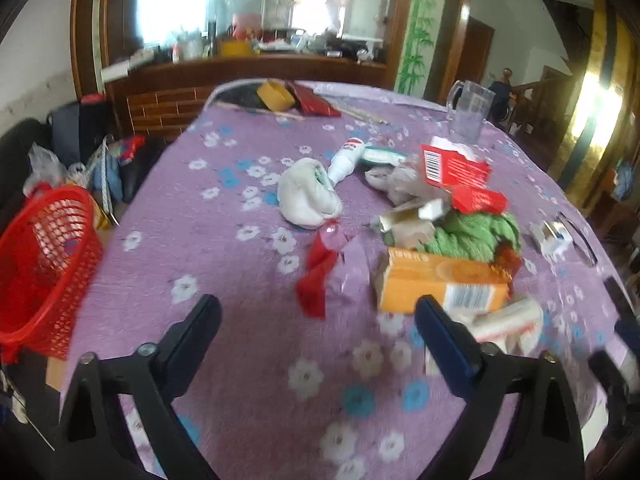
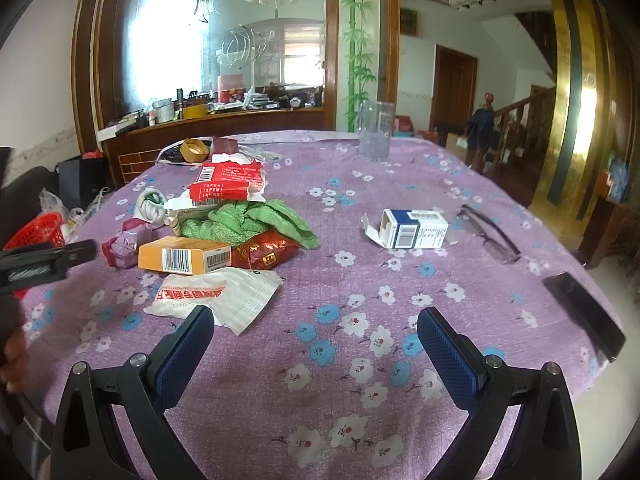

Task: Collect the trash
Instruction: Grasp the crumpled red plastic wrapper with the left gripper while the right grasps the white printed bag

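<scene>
Hovering above the purple flowered tabletop, the left tool has its two fingers spread wide and holds nothing; the right tool is also wide open and empty.

I take the orange cardboard box with barcodes as landmark. It lies flat in the trash heap, just beyond the right finger of the left tool. Behind it and touching it is a crumpled green cloth, and on top of this cloth rest torn red and white paper packages. A dark red foil packet lies against the right side of the box in the right wrist view. In front of the box, toward the right tool, lies a flat white plastic bag with red print; the left finger of the right tool is just beside its near edge. Left of the box there is a crumpled purple and red wrapper. Farther behind this wrapper sits a white crumpled bundle, with a small white bottle near it.

Well apart to the right of the box, an opened blue and white carton lies on its side, with dark-framed glasses near it. A clear plastic jug stands far behind the box. A red mesh plastic basket is beyond the tabletop edge, far left of the box.
</scene>
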Demonstrator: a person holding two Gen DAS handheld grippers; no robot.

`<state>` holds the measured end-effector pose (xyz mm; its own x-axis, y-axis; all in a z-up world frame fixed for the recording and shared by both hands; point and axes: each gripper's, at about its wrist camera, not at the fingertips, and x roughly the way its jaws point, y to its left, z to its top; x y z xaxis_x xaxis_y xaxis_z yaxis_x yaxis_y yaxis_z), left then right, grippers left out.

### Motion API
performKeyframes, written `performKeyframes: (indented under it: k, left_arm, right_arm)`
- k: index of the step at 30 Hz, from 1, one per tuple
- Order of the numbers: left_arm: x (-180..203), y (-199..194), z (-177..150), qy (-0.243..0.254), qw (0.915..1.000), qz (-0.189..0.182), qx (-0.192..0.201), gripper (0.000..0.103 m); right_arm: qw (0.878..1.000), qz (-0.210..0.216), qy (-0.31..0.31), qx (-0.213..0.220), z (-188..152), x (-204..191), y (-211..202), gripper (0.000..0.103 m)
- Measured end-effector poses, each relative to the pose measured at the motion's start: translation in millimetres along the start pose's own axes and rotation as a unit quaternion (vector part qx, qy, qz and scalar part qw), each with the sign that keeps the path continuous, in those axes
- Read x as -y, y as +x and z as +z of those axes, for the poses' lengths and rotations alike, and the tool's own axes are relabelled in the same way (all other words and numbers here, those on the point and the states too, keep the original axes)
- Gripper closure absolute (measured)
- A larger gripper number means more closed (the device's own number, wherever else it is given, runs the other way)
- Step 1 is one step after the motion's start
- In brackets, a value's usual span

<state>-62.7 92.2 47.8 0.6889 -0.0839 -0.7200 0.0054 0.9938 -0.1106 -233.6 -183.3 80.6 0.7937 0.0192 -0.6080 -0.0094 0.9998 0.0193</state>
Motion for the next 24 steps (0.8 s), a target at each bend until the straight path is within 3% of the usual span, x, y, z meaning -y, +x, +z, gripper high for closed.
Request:
performKeyframes:
  k: [6, 9, 13, 18, 21, 24]
  left_arm:
    - [3, 47, 13, -0.022, 0.9973, -0.03, -0.064, 0.042]
    - [3, 60, 13, -0.028, 0.996, -0.038, -0.076, 0.059]
    - [4, 57, 10, -0.026, 0.9961, -0.044, -0.072, 0.061]
    - [1, 46, 4, -0.012, 0.9973, -0.038, -0.061, 0.061]
    - [-4, 41, 0, -0.012, 0.9977, -0.033, -0.057, 0.061]
    - [-11, 38, -3, -0.014, 0.998, -0.026, -0.056, 0.061]
  right_arm:
    - [0.994, 0.1, 0.028, -0.036, 7, 13, 13, 0.001]
    - [0.986, 0.15, 0.042, -0.057, 12, 15, 24, 0.009]
    - [0.971, 0.199, 0.077, -0.105, 15, 17, 52, 0.025]
    - [0.958, 0.222, 0.113, -0.144, 17, 18, 84, 0.04]
    - [0.952, 0.233, 0.121, -0.155, 19, 14, 95, 0.061]
    - [0.954, 0.239, 0.106, -0.146, 18, 6, 90, 0.062]
